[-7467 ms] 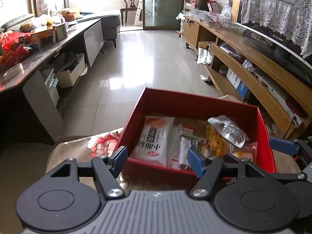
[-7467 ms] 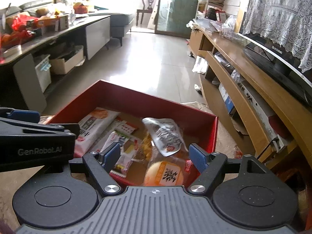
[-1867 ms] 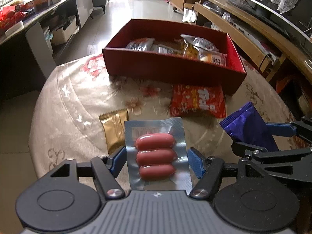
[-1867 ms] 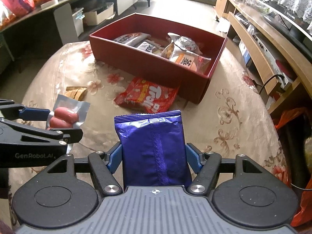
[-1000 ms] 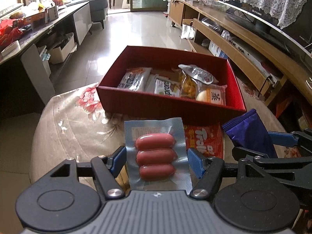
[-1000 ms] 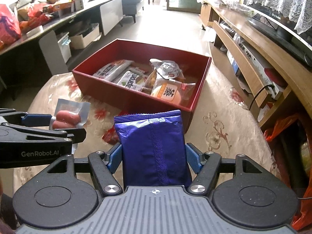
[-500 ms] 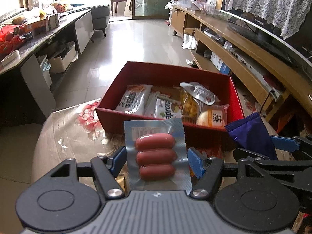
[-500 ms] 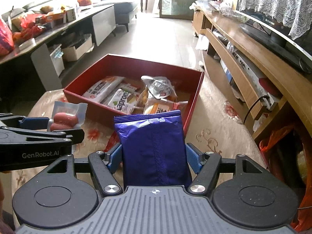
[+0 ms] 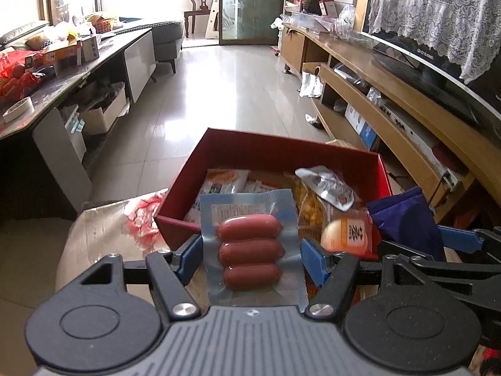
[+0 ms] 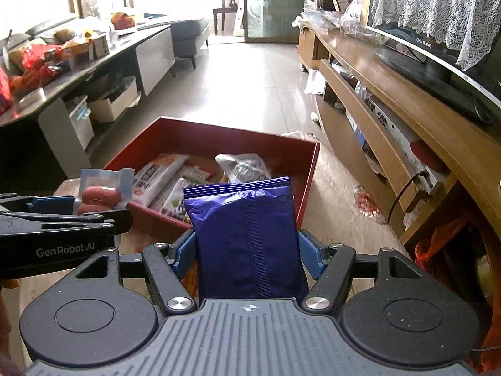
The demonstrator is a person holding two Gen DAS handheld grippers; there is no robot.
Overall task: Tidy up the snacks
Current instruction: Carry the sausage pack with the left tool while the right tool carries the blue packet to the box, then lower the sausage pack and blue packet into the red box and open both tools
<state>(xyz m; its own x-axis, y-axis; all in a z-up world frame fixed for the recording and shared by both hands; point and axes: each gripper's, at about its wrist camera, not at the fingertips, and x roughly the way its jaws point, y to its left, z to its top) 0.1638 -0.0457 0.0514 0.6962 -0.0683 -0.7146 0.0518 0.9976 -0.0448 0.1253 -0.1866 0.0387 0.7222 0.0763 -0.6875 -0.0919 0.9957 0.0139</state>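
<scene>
Blue pads of the left tool point(image 9: 250, 255) are clamped on a clear vacuum pack of three sausages point(image 9: 249, 247), whose top edge carries a barcode label too small to read. The right tool point(image 10: 247, 252) is clamped on a purple foil packet point(image 10: 247, 235) with its plain seamed back to the camera, so any brand is hidden. From the right wrist view the left tool's side reads "GenRobot.AI". Both packs hang over the near rim of the red box point(image 9: 281, 150), which sits on the cloth-covered table point(image 9: 94, 235). Inside the box lie a white packet point(image 10: 156, 175), a crumpled silver pouch point(image 9: 325, 185) and a round bun pack point(image 9: 347, 235) with an orange label bearing one Chinese character; the packets under the sausages are mostly covered. A second ago the red Trolli bag on the table showed below the box; now only a sliver of red shows behind the pads, and the box fills more of both views.
</scene>
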